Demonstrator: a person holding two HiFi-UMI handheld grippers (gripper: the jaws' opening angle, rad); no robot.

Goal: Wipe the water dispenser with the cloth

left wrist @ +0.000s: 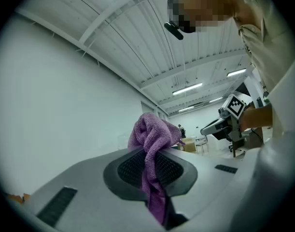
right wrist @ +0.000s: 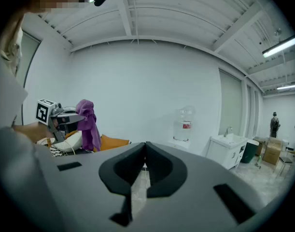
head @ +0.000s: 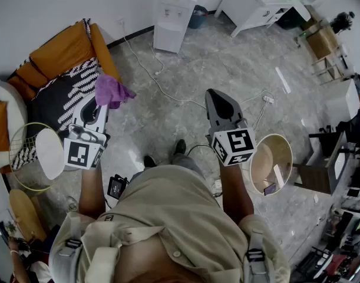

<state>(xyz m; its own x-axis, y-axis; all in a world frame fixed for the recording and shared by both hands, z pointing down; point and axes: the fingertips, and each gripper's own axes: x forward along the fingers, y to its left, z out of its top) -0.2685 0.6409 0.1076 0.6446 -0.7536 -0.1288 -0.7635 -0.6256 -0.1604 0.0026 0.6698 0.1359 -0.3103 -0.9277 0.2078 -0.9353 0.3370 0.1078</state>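
Both closed: left claw (left wrist: pixel 148 154) pinches cloth (left wrist: pixel 154 131).

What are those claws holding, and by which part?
The left gripper pinches the purple cloth by one end; the right gripper is shut, empty.

Both forearms were held forward, apart. Left gripper (head: pixel 99 106) — jaws were clamped on the purple cloth (head: pixel 112 90). Right gripper (head: pixel 218 99) — jaws were closed, tips touching.
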